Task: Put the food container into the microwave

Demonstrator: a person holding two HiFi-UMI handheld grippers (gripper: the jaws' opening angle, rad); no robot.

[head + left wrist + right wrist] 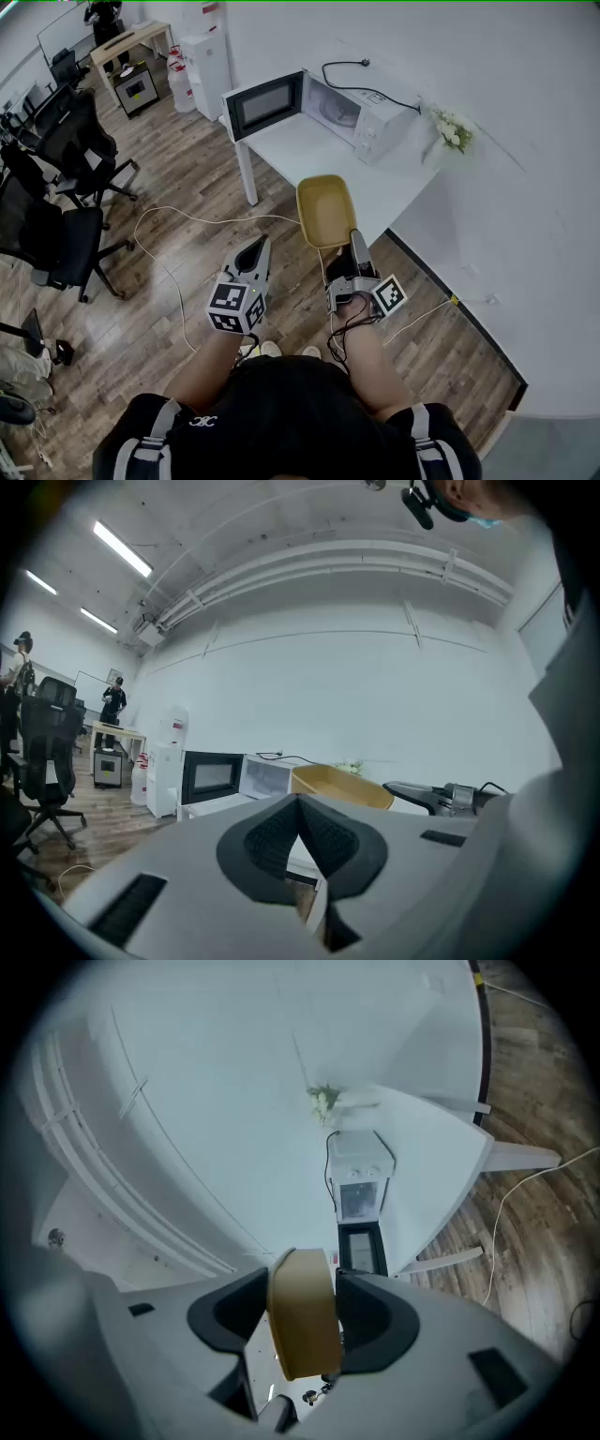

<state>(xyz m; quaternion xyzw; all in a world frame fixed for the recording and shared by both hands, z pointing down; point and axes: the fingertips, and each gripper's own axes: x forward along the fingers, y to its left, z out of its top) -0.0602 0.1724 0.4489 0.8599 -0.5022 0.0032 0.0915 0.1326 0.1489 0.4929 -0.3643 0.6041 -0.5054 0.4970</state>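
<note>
Carry step. Right gripper (354,241) pinches the yellow food container (325,208) by its rim, aloft at the table's (300,150) near edge. Left gripper (253,253) pressed together, empty. Microwave (361,112) at the far end, door open. Next: carry it forward, level, into the cavity.

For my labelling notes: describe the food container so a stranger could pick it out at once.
Find the white table bearing the white microwave with its door open. At the table's near edge, held up by the right gripper, is a shallow oblong yellow container. Its yellow stands out against the white table and microwave.
</note>
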